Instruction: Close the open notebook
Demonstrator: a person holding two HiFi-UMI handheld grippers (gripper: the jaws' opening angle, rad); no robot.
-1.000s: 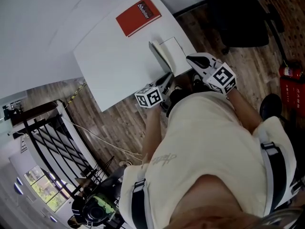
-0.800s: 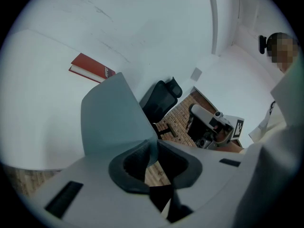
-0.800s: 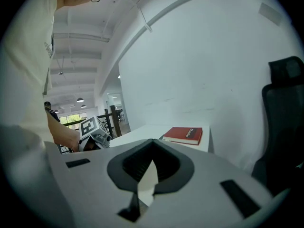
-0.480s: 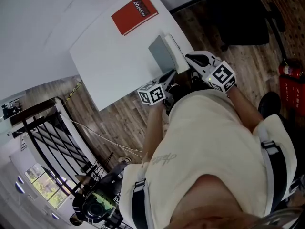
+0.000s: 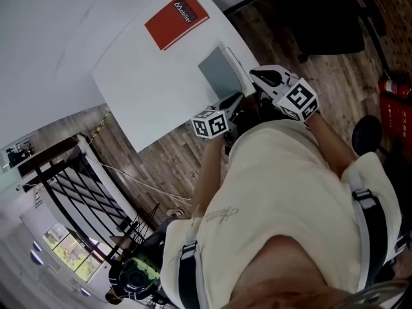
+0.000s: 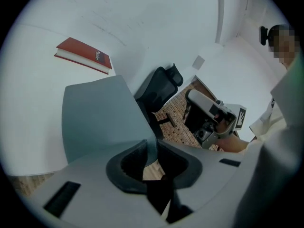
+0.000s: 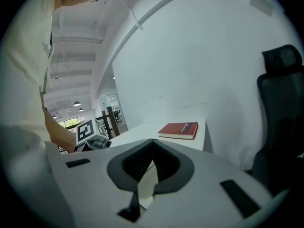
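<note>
The notebook (image 5: 219, 73) lies near the front right corner of the white table (image 5: 148, 95), its grey cover (image 6: 102, 115) folded over the white pages, whose edge (image 5: 234, 62) shows on the right. In the left gripper view the cover still looks a little tilted. My left gripper (image 5: 236, 100) (image 6: 151, 148) is shut on the cover's near corner. My right gripper (image 5: 257, 76) (image 7: 152, 148) is at the notebook's right edge, its jaws closed with a white strip of page between them. How tightly it grips is hard to see.
A red book (image 5: 176, 19) (image 6: 84, 55) (image 7: 179, 129) lies at the table's far edge. A black office chair (image 5: 322, 18) (image 6: 159, 87) stands on the wood floor to the right of the table. A black railing (image 5: 77, 192) is on the left.
The grey cover, upright a second ago, has swung down over the right-hand pages, carried by my left gripper. My right gripper has barely shifted.
</note>
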